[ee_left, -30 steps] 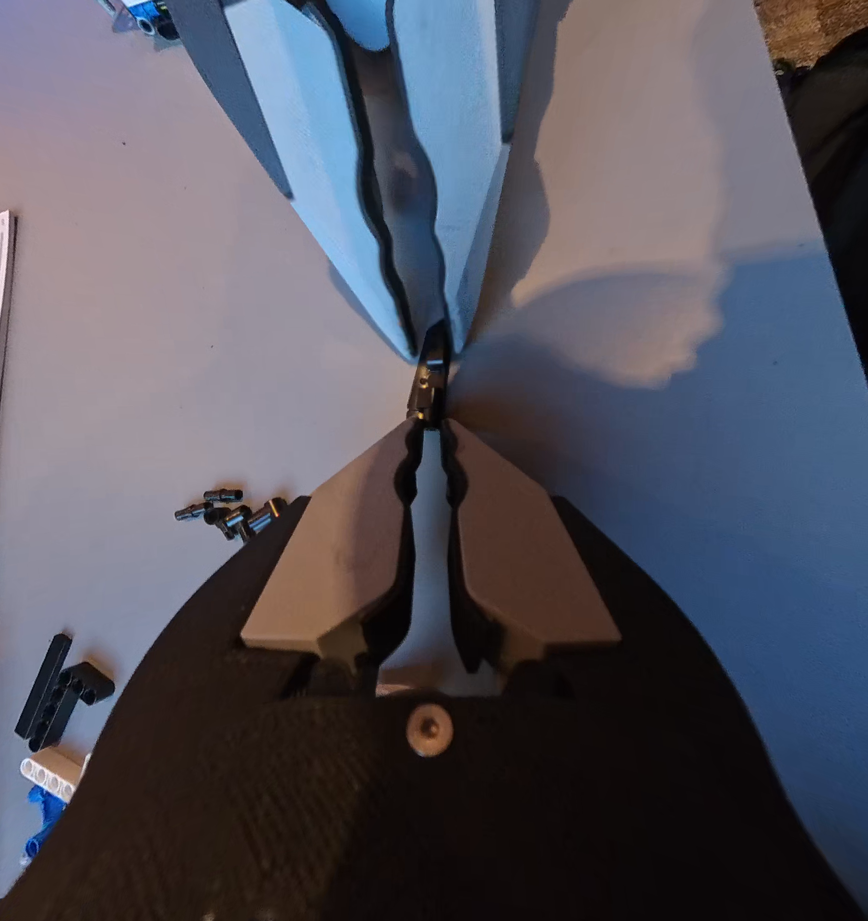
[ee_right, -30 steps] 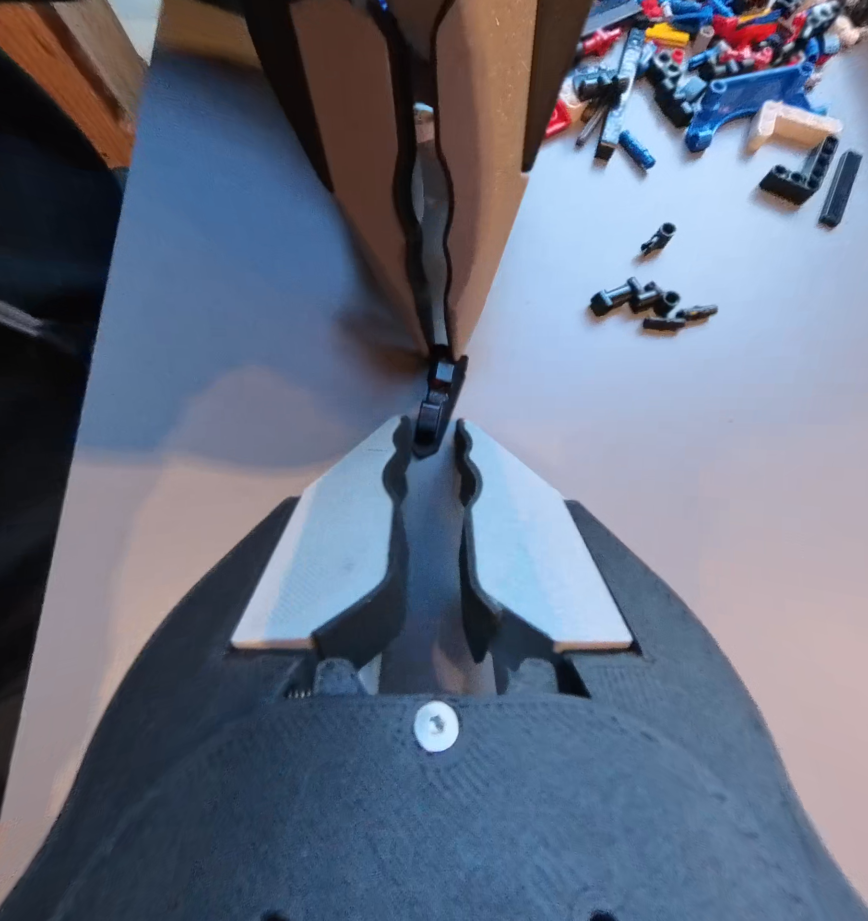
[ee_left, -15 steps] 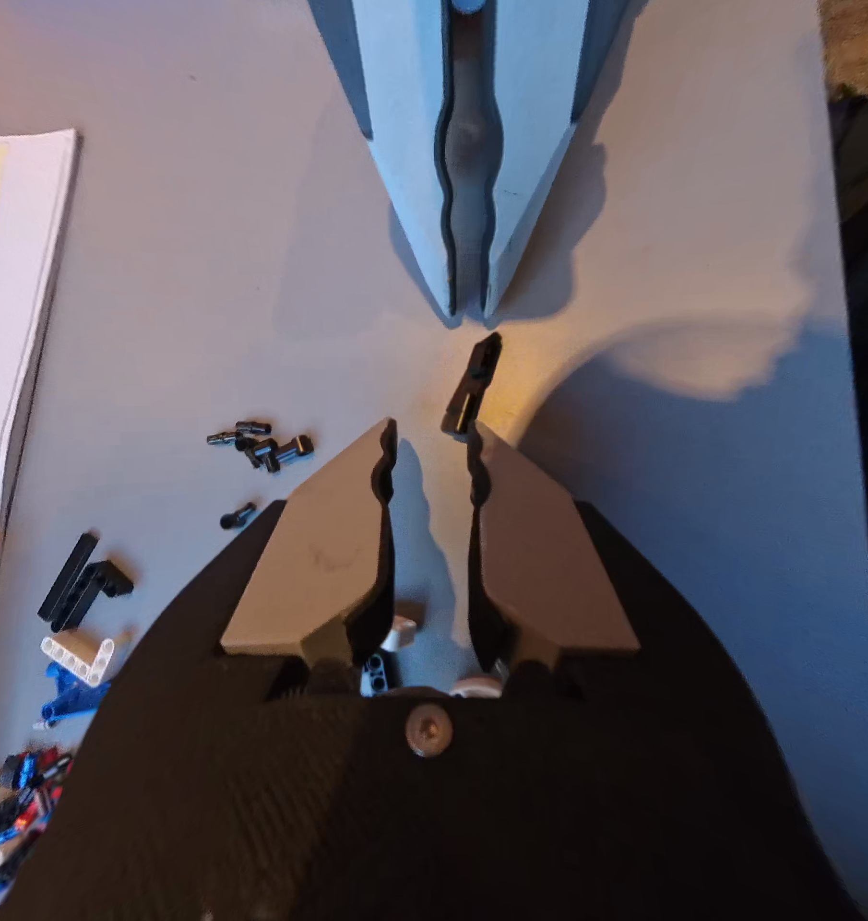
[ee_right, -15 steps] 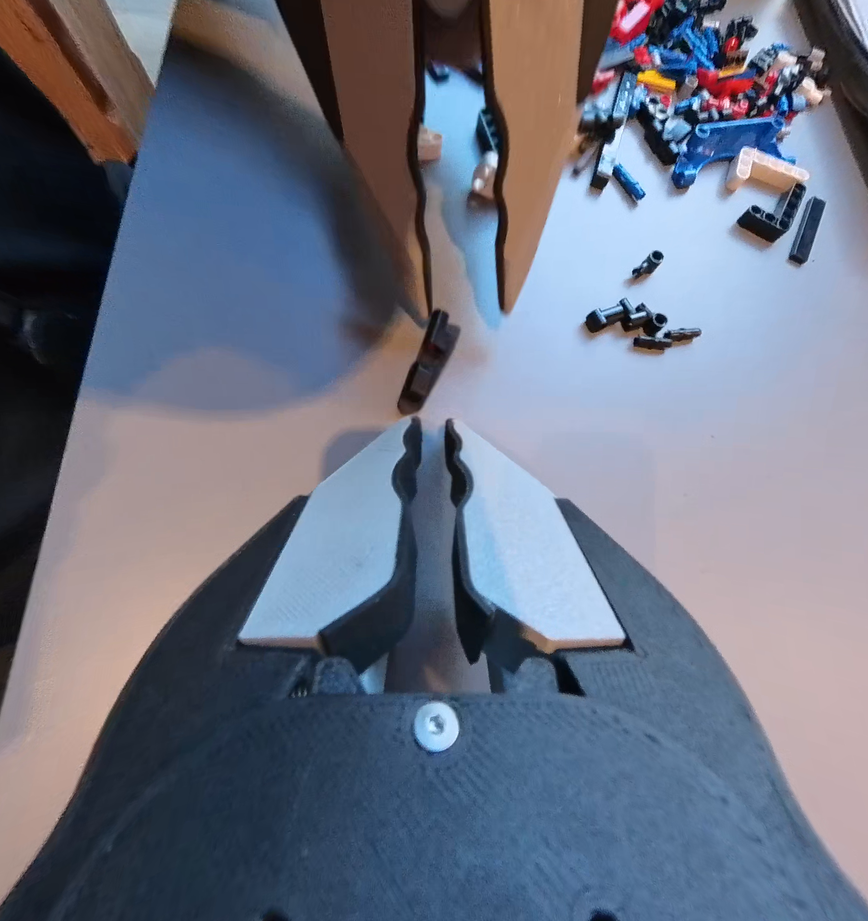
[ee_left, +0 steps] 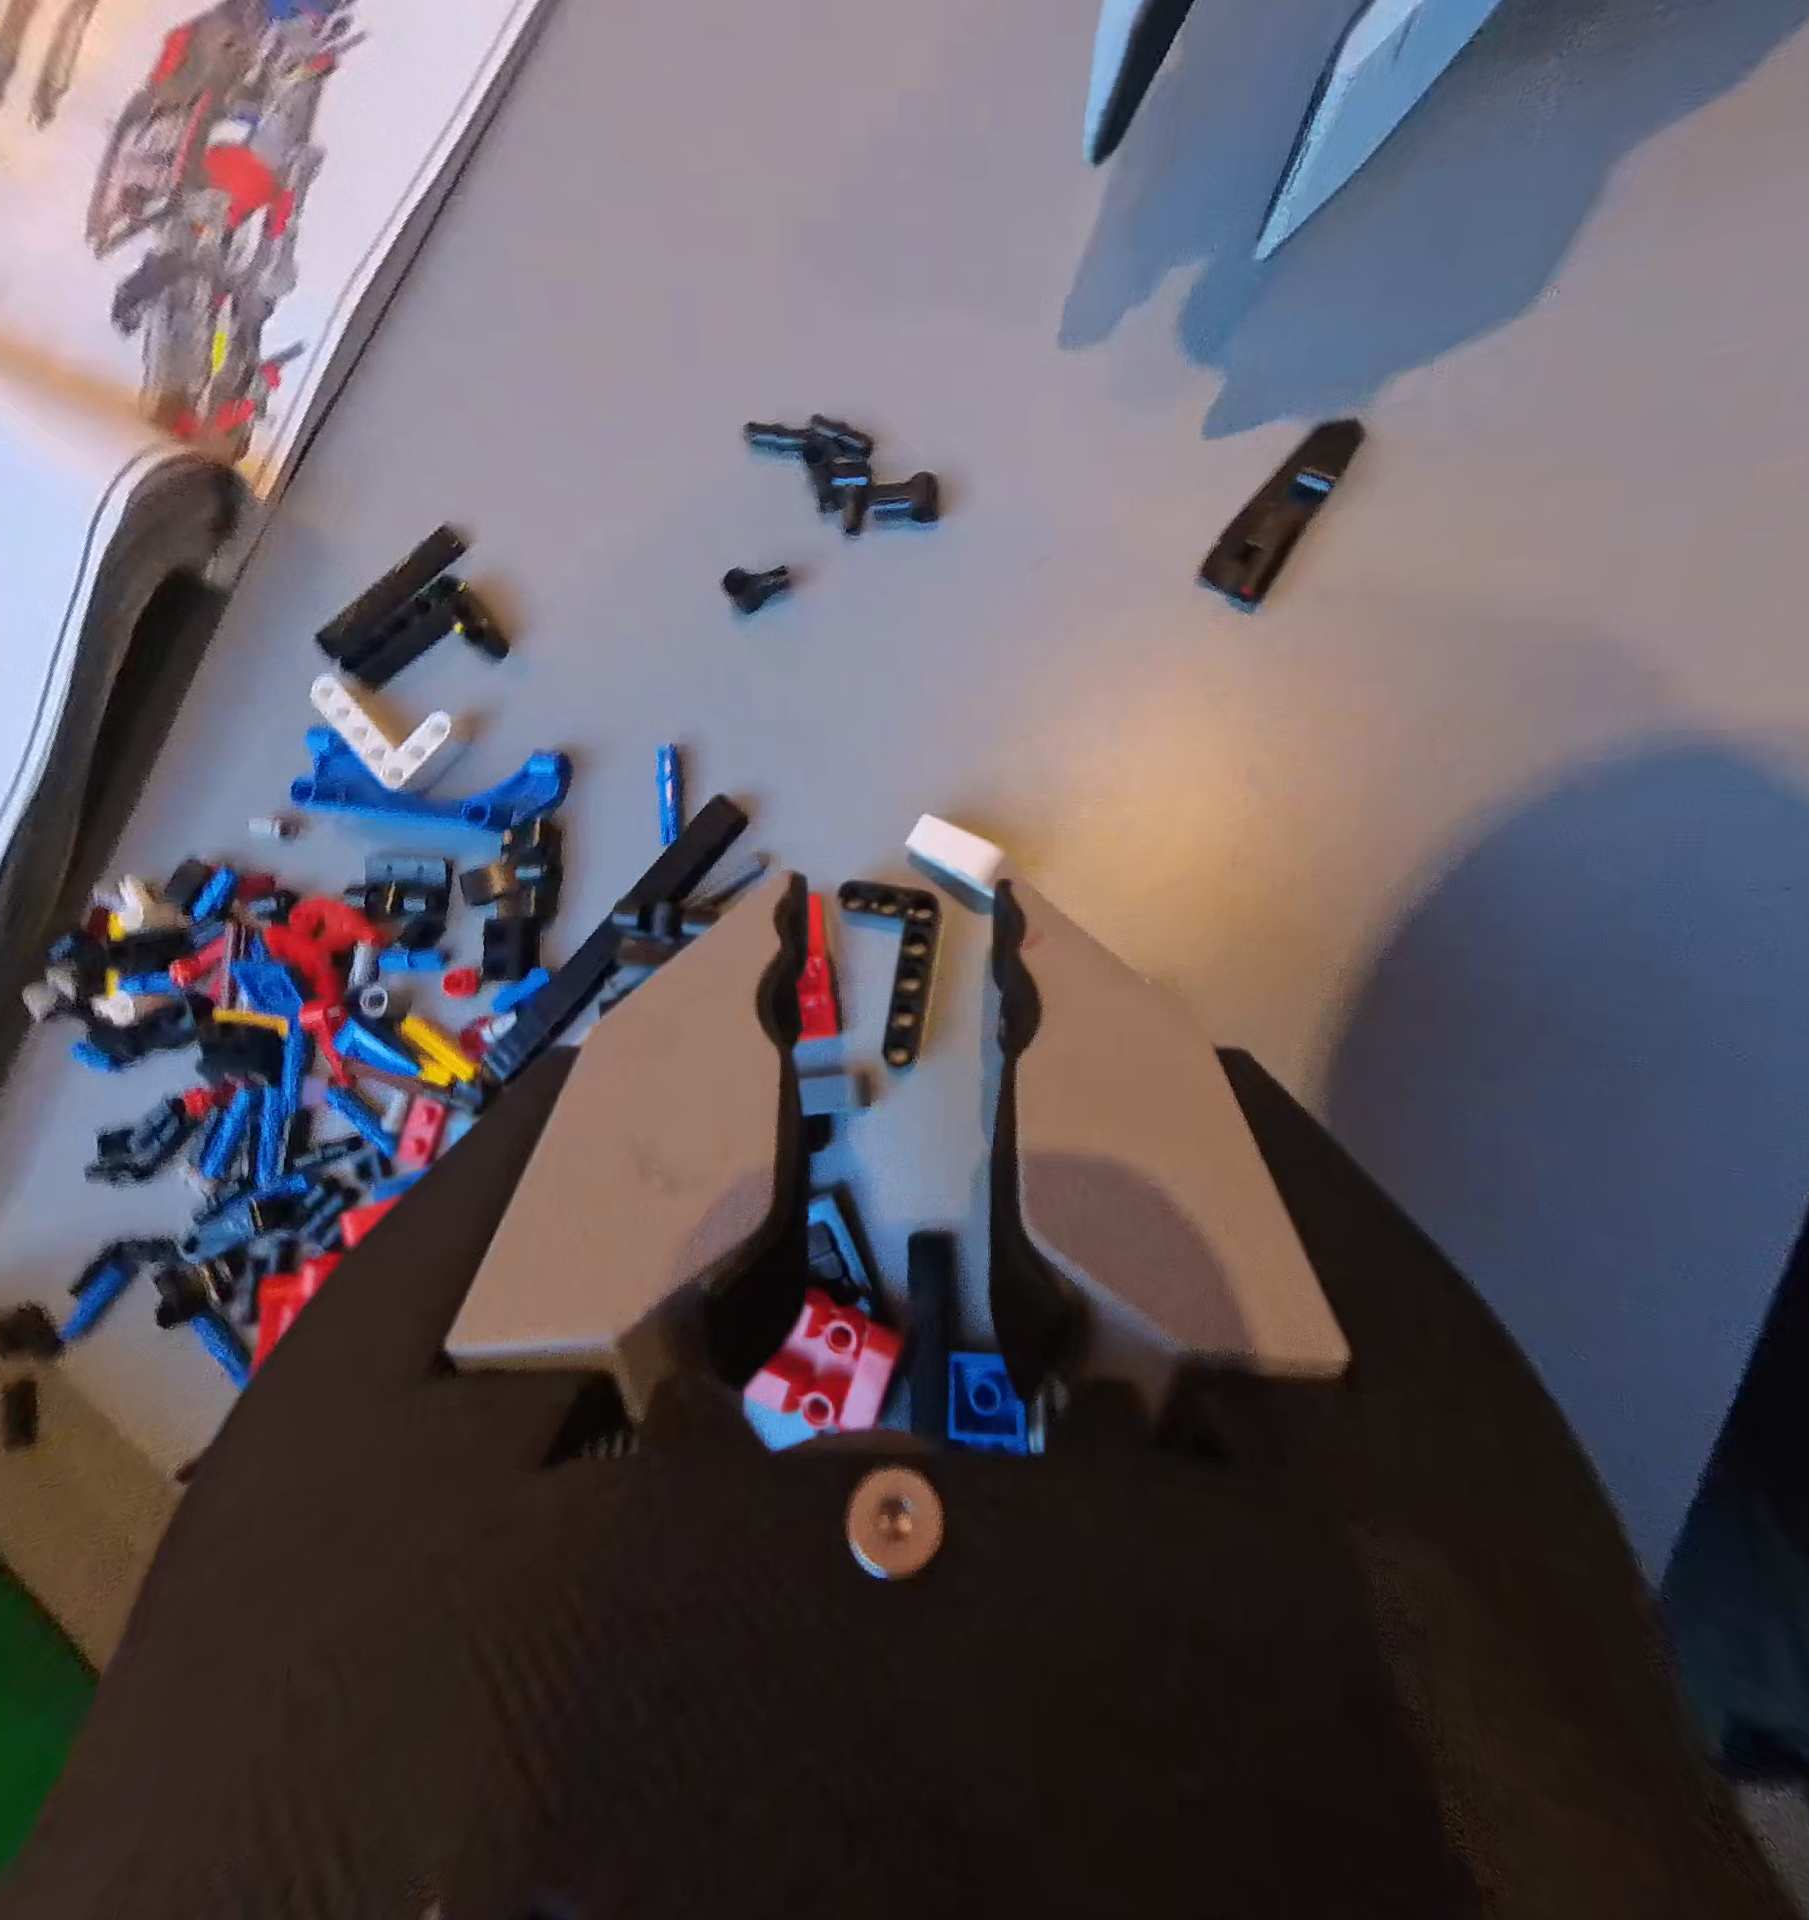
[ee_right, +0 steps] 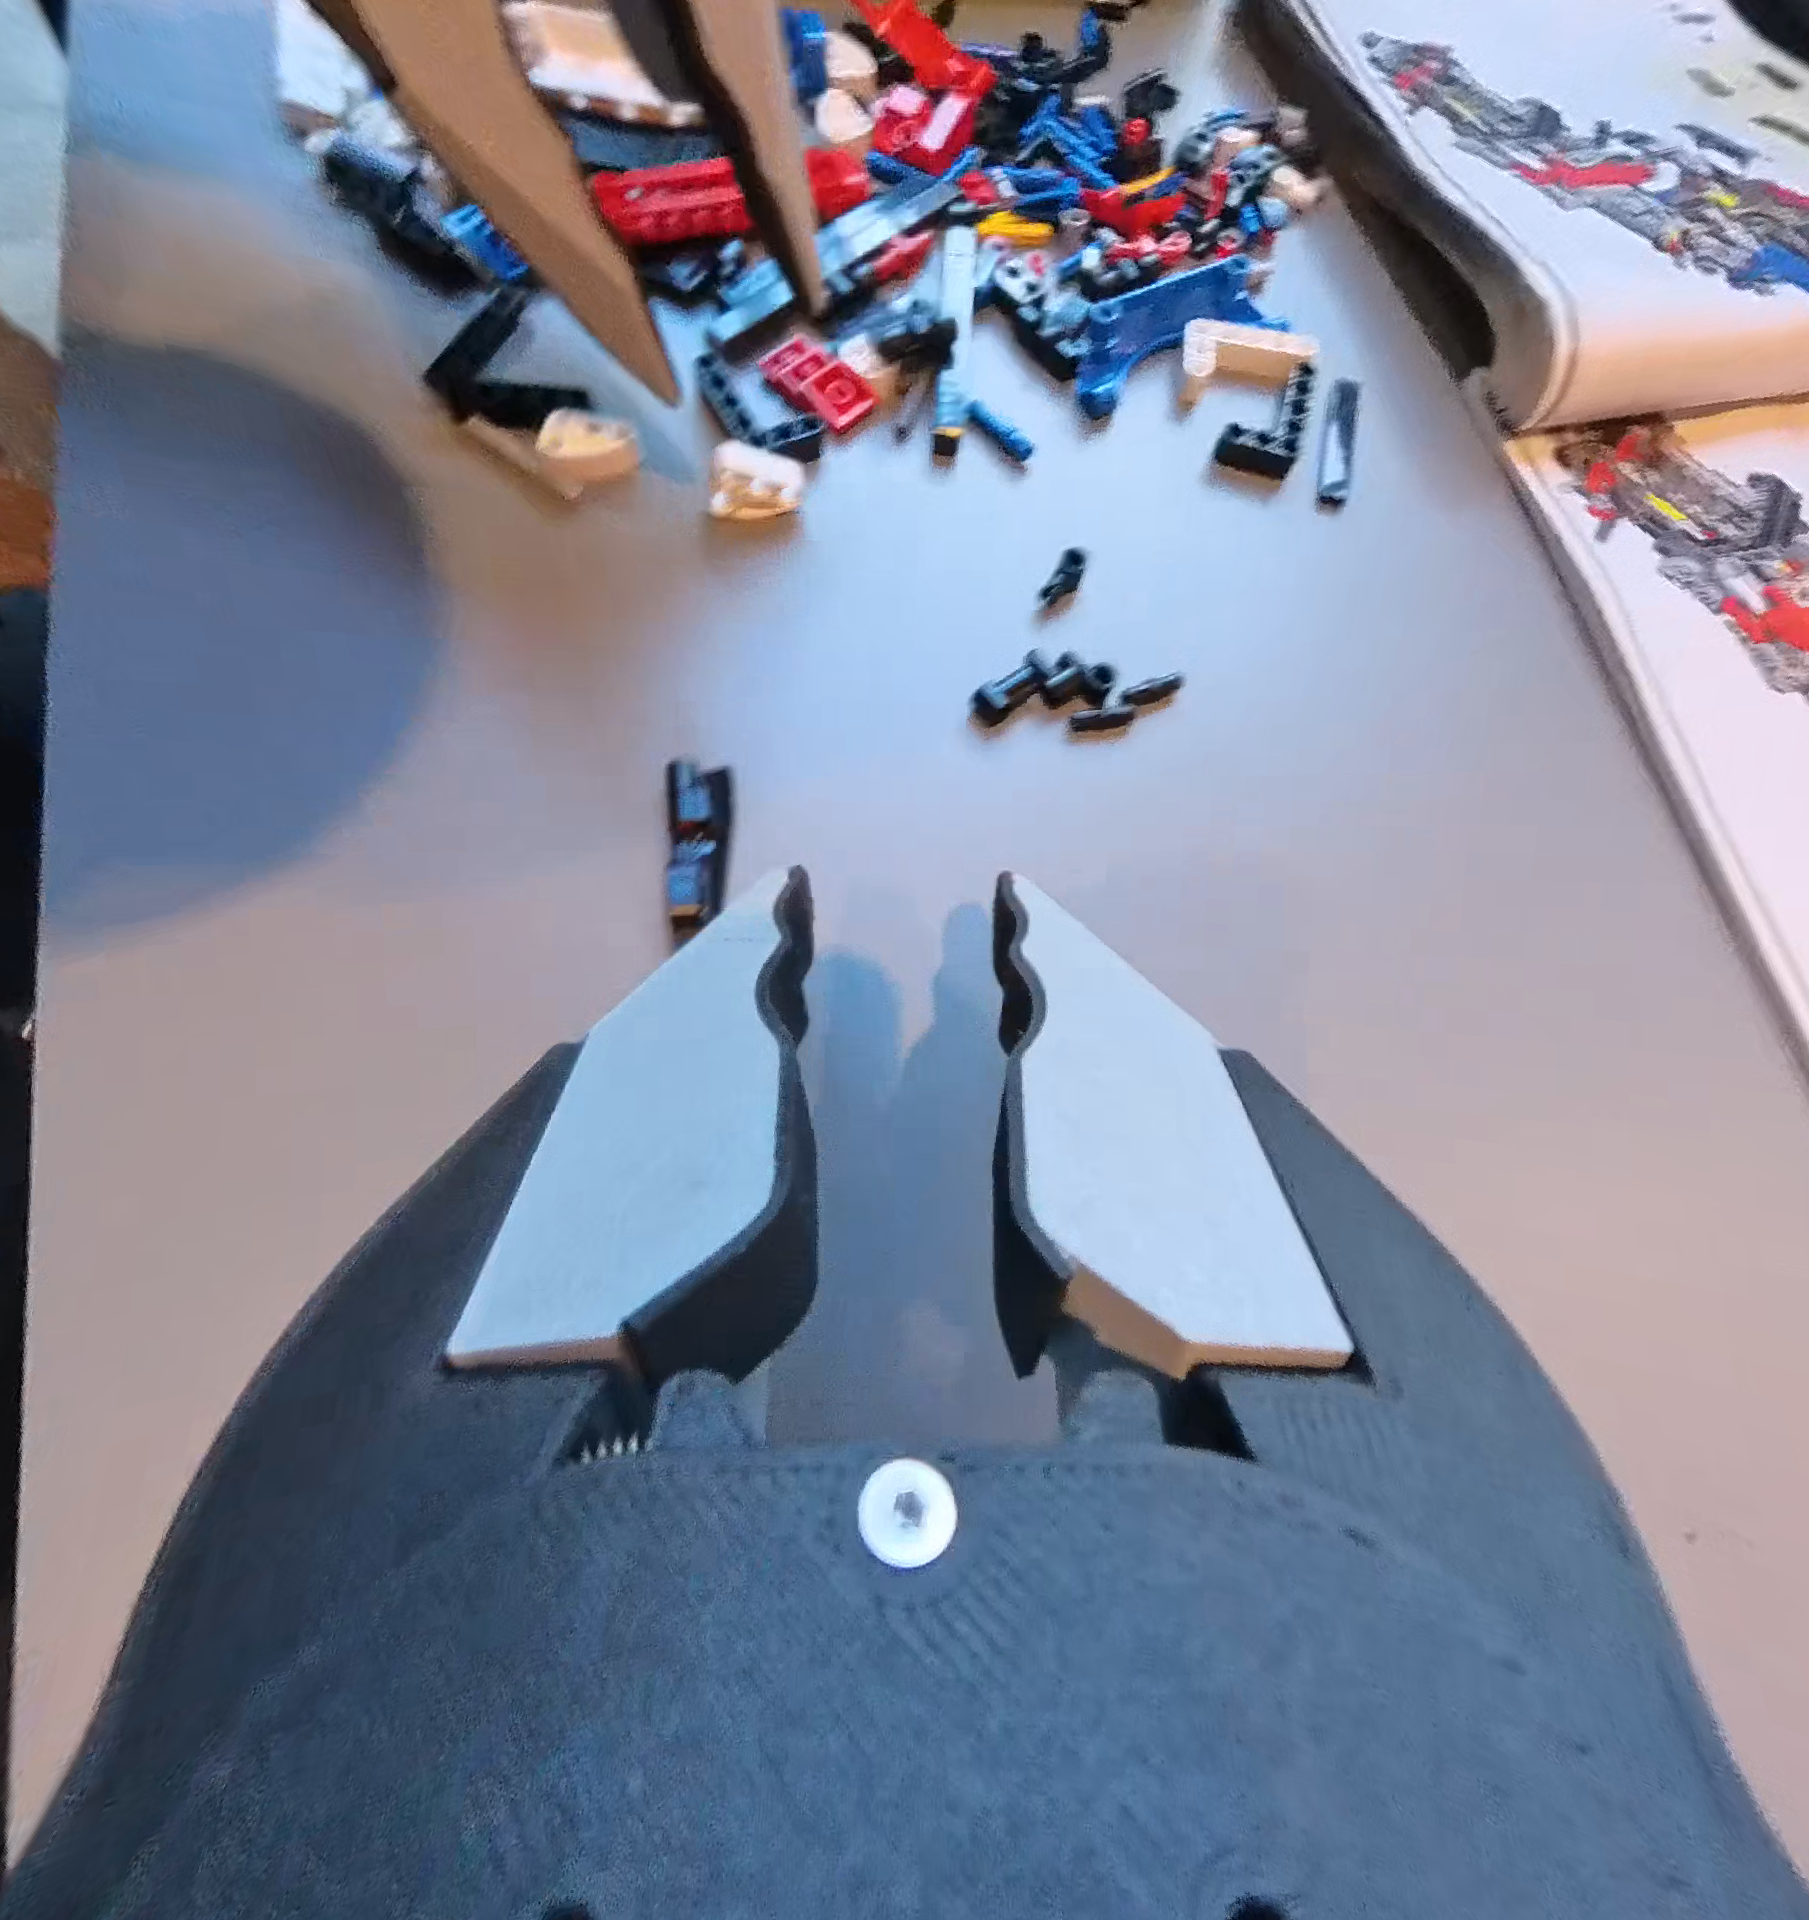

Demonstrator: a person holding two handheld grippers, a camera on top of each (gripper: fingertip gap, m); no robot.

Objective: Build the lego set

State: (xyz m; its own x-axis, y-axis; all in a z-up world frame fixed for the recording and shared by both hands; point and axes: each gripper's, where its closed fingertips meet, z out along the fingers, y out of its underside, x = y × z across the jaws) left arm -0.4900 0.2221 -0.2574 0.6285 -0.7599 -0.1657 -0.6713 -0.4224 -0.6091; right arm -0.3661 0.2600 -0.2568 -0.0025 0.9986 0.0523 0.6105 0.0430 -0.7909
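A small black assembled lego piece (ee_left: 1279,514) lies alone on the grey table; in the right wrist view it (ee_right: 697,842) lies just left of my right gripper's left fingertip. My left gripper (ee_left: 895,899) is open and empty above the pile of loose red, blue and black lego pieces (ee_left: 287,1029), with a black L-shaped beam (ee_left: 905,961) and a white brick (ee_left: 954,847) between its fingers. My right gripper (ee_right: 902,894) is open and empty over bare table. The pile also shows in the right wrist view (ee_right: 983,208), with the left gripper's fingers (ee_right: 526,197) over it.
A cluster of small black pins (ee_left: 843,478) lies between the pile and the black piece; it shows too in the right wrist view (ee_right: 1071,691). An open instruction booklet (ee_right: 1658,312) lies along the table's side (ee_left: 152,208). The table edge runs at the right (ee_left: 1762,1039). About 15 cm separates my left fingertips from my right.
Both grippers let go of the black piece, which now lies on the table. Both opened wide. The left gripper swung back over the lego pile; the right pulled back.
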